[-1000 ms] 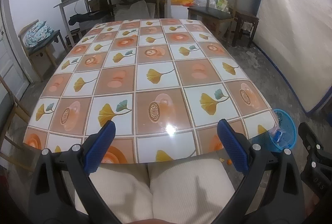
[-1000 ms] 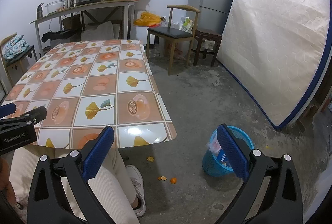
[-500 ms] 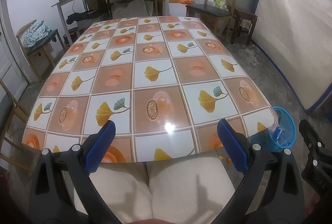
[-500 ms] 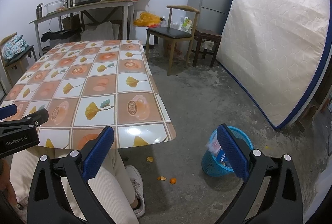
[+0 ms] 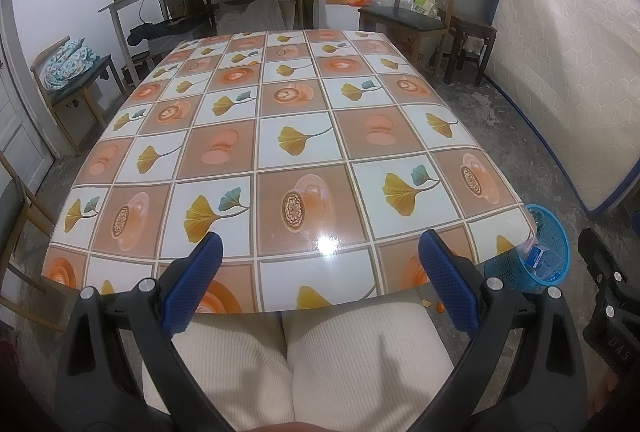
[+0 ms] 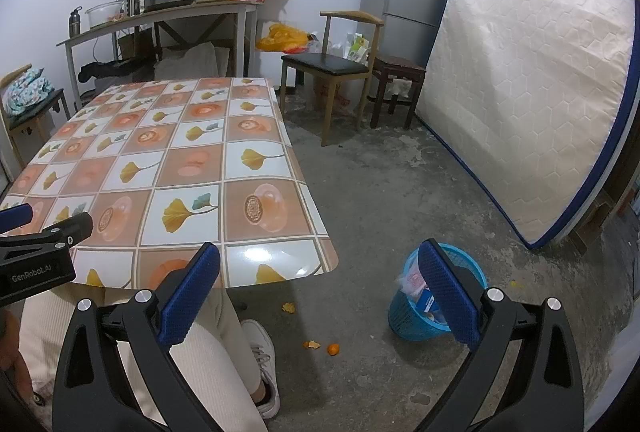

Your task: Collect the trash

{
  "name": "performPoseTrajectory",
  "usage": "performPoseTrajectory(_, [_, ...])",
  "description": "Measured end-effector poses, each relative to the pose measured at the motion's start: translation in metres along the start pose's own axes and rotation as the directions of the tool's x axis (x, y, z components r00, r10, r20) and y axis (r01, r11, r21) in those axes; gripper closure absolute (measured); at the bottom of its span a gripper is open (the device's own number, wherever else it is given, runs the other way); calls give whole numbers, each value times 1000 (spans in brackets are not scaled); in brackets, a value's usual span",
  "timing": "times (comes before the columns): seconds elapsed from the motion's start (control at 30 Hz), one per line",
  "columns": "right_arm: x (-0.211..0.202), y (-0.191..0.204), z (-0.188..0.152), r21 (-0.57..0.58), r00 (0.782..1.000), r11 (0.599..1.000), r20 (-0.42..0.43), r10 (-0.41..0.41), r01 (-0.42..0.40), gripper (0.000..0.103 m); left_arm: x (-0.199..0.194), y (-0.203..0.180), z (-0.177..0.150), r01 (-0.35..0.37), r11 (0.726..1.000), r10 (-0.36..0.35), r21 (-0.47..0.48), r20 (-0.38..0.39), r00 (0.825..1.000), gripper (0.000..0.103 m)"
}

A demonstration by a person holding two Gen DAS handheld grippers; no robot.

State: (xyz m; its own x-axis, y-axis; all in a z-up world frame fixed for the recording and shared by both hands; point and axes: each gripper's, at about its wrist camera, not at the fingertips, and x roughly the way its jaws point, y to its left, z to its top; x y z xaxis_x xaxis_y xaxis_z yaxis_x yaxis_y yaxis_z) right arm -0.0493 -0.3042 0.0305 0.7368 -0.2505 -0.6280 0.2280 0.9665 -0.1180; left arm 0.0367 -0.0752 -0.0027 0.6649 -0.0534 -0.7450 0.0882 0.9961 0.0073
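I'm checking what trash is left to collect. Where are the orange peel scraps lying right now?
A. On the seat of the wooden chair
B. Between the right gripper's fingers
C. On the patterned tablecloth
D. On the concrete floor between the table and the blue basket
D: the orange peel scraps lie on the bare concrete floor, between the table and the blue basket; the right gripper is open and holds nothing.
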Motion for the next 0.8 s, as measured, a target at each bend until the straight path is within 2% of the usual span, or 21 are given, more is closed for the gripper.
performPoseTrajectory(0.8, [-1, 2, 1, -2, 1000, 1000, 6, -2, 2, 7, 0, 0, 0, 1, 1000, -1, 1, 0, 1000, 9])
